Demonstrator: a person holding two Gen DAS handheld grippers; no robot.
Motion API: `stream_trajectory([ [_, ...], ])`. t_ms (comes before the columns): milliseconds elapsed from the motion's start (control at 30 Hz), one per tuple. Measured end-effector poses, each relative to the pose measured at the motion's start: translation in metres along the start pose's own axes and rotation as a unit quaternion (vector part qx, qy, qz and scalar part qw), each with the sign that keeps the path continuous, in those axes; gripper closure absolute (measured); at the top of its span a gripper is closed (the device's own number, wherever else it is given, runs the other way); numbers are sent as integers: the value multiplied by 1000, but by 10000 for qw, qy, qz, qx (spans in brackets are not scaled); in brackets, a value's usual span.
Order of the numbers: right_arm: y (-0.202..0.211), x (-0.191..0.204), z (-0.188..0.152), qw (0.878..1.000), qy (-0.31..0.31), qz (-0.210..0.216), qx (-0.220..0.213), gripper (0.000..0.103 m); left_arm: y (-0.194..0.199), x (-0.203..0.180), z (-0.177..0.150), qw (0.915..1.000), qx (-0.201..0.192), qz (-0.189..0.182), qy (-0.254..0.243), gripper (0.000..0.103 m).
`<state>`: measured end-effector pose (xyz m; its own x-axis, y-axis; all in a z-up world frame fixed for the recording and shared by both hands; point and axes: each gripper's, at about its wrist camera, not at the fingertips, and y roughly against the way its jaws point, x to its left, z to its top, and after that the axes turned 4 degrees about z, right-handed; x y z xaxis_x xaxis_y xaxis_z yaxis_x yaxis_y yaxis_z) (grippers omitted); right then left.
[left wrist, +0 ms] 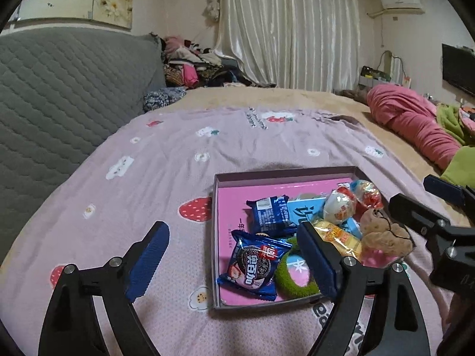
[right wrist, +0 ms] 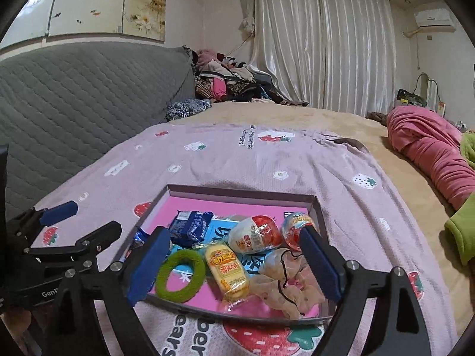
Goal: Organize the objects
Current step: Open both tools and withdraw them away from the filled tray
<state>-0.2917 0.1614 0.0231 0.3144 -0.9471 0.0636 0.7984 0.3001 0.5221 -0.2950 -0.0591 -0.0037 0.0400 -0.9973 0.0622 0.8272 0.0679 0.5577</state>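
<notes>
Right tool (right wrist: 234, 262) nearest, fingers spread wide, nothing pinched, poised over near half of box (right wrist: 237, 191). Between its pads: green ring (right wrist: 180, 276) left, yellow snack pack (right wrist: 227, 270) centre with long axis running near-to-far, beige pouch (right wrist: 285, 284) right. Left tool (left wrist: 234, 255) also spread, empty, straddling box's left wall; Oreo packet (left wrist: 255, 267) between its fingers. Farther in: blue wrapper (right wrist: 191, 227), two foil eggs (right wrist: 256, 234). Box sits on bed (right wrist: 267, 160). Judgement: right tool nearer to snack pack.

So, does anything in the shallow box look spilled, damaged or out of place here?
Nothing stands out. The shallow pink-lined box sits flat on the strawberry-print blanket, the wrapped snacks and green fuzzy ring all inside it.
</notes>
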Motion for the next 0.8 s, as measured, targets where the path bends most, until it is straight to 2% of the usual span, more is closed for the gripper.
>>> stream_trajectory([
  [67, 9, 1, 3, 10000, 30, 8, 8, 12, 10, 3, 2, 9999, -23, 112, 74, 14],
  [233, 34, 6, 10, 9998, 186, -55, 63, 6, 43, 12, 7, 9993, -81, -159, 325, 13],
  [300, 47, 7, 14, 9998, 190, -16, 55, 1, 58, 14, 8, 9991, -76, -183, 386, 0],
  [800, 121, 21, 29, 9998, 196, -14, -22, 1, 163, 20, 28, 9981, -506, 33, 351, 0],
])
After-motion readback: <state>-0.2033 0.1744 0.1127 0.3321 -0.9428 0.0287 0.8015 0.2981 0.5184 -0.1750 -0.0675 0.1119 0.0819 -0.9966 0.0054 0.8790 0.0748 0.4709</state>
